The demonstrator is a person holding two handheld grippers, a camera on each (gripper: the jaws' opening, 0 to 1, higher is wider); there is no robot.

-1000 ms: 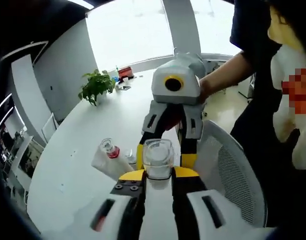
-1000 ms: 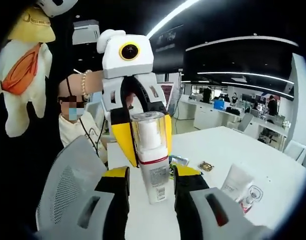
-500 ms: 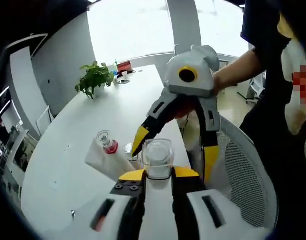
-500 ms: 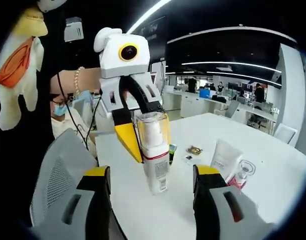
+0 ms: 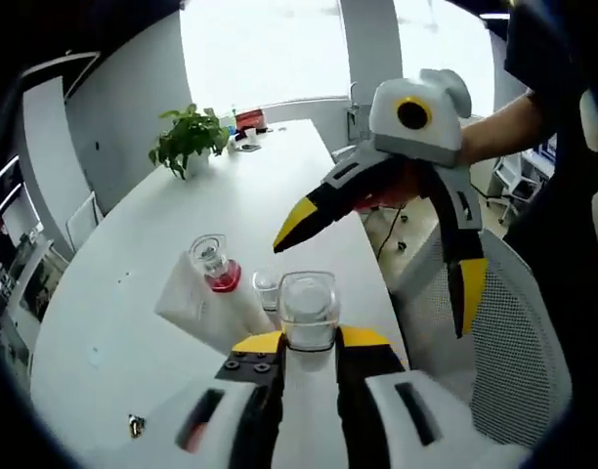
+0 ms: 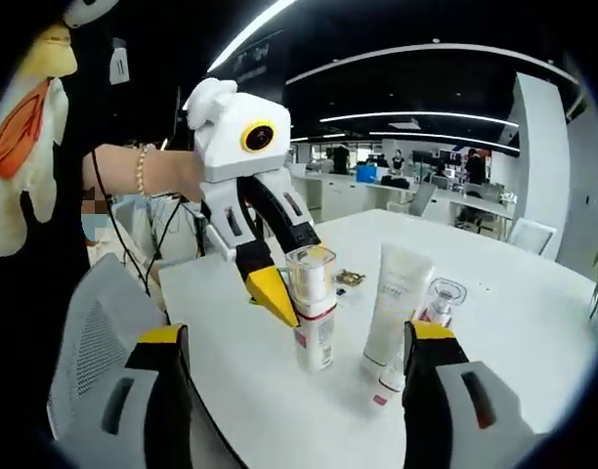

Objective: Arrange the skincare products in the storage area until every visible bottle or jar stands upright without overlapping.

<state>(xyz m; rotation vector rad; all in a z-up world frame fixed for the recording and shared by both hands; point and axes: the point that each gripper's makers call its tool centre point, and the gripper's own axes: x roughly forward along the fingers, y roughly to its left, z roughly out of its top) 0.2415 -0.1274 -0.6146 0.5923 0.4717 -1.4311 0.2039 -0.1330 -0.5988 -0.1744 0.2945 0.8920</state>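
Label print on clear-capped bottle [image 6: 314, 308] too small to read. Your left gripper [image 5: 309, 357] fingers clamped on it, upright on tabletop [image 6: 514, 322]. Your right gripper [image 6: 299, 357] fingers spread wide, clear of bottle. White tube [image 6: 395, 305] stands just beside.

Blown-out window [image 5: 270, 49] glare, dim ceiling with strip lights [image 6: 250, 29], fisheye-curved edges
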